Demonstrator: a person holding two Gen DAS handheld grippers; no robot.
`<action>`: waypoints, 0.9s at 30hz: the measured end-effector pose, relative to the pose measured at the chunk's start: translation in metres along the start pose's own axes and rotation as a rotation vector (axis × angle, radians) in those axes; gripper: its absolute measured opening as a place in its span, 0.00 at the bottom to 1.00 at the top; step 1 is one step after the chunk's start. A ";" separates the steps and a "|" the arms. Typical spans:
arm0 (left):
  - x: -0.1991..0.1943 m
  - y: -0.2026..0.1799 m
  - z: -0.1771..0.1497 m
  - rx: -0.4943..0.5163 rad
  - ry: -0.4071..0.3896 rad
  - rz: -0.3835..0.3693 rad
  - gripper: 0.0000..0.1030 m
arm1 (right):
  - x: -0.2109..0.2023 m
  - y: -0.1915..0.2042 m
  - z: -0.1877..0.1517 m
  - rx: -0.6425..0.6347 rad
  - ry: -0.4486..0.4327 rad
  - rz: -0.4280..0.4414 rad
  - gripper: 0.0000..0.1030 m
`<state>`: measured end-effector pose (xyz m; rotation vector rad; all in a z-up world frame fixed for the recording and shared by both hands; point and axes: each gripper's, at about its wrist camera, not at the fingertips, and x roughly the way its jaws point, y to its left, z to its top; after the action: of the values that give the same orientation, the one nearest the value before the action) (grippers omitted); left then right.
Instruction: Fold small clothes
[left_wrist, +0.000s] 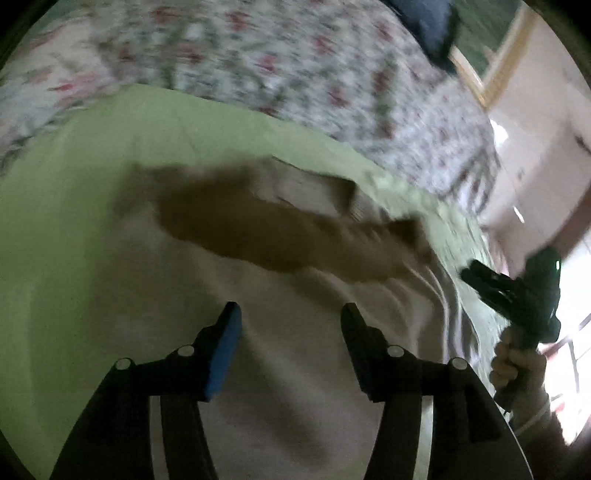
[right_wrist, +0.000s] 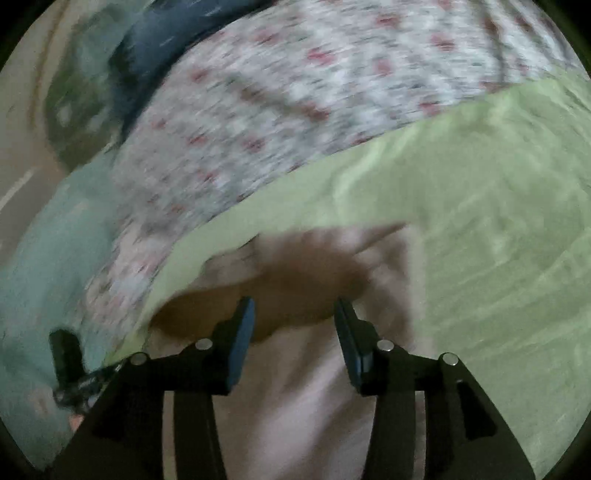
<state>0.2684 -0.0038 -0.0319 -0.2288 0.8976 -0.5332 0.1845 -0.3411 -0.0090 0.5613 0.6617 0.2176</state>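
A small beige garment (left_wrist: 295, 332) with a brown collar or band (left_wrist: 280, 236) lies on a light green sheet (left_wrist: 74, 221). My left gripper (left_wrist: 291, 325) is open just above the beige cloth, holding nothing. The right gripper (left_wrist: 476, 273) shows at the right edge of the left wrist view, held in a hand, beside the garment's rumpled edge. In the right wrist view the right gripper (right_wrist: 293, 321) is open over the same garment (right_wrist: 295, 387), close to its brown part (right_wrist: 295, 288). Both views are motion-blurred.
A floral bedspread (left_wrist: 295, 74) lies beyond the green sheet (right_wrist: 480, 240). A dark blue item (left_wrist: 428, 26) sits at the far end. A pale teal cloth (right_wrist: 48, 277) lies at the left, with the left gripper (right_wrist: 66, 358) in front of it. A floor and wall show at the right (left_wrist: 535, 147).
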 end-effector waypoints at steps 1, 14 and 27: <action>0.011 -0.009 0.000 0.027 0.026 0.000 0.55 | 0.009 0.011 -0.005 -0.040 0.050 0.023 0.45; 0.016 0.086 0.041 -0.144 0.000 0.210 0.20 | 0.056 -0.050 0.016 0.069 0.127 -0.271 0.40; -0.071 0.040 -0.080 -0.291 -0.037 0.099 0.70 | -0.018 0.002 -0.052 0.120 0.073 -0.089 0.46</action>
<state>0.1832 0.0696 -0.0485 -0.4541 0.9436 -0.3044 0.1376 -0.3238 -0.0324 0.6395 0.7728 0.1155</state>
